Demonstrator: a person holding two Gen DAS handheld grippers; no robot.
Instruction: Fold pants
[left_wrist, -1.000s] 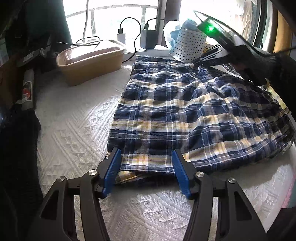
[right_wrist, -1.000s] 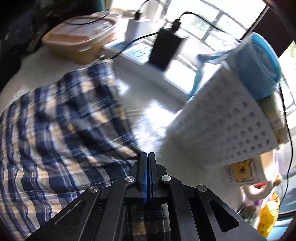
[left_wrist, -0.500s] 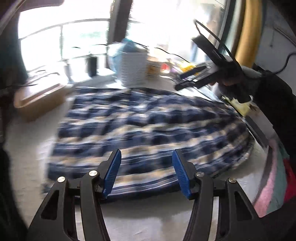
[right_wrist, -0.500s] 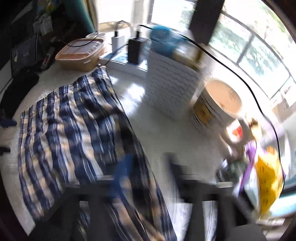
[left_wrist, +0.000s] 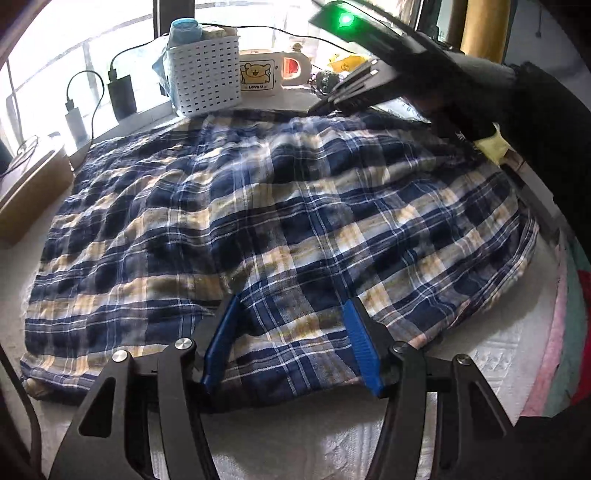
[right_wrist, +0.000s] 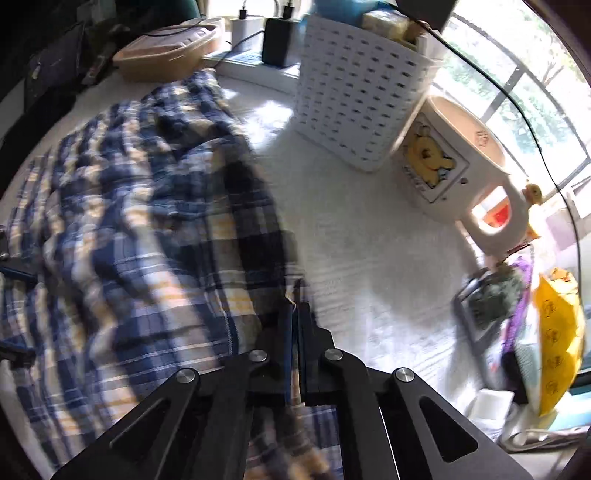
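The blue, white and tan plaid pants (left_wrist: 280, 206) lie spread flat on the white textured cover (left_wrist: 491, 354). My left gripper (left_wrist: 291, 332) hangs over their near edge with its blue pads (left_wrist: 221, 339) wide apart, cloth beneath them, not pinched. The right gripper (left_wrist: 321, 107), held by a dark-sleeved hand, reaches the far edge by the basket. In the right wrist view the right gripper (right_wrist: 294, 310) is shut, its pads pressed together on the dark far hem of the pants (right_wrist: 147, 221).
A white perforated basket (left_wrist: 205, 81), a bear mug (left_wrist: 258, 74), chargers with cables (left_wrist: 122, 96) and a tan lidded box (left_wrist: 29, 184) line the window side. Yellow and purple packets (right_wrist: 554, 332) lie at the right. Pink and green bedding (left_wrist: 569, 332) shows past the cover's right edge.
Both hands have shifted right along the pants. The right gripper's jaws opened mid-move and are shut again, now on the far hem past the basket. The left gripper's opening is unchanged.
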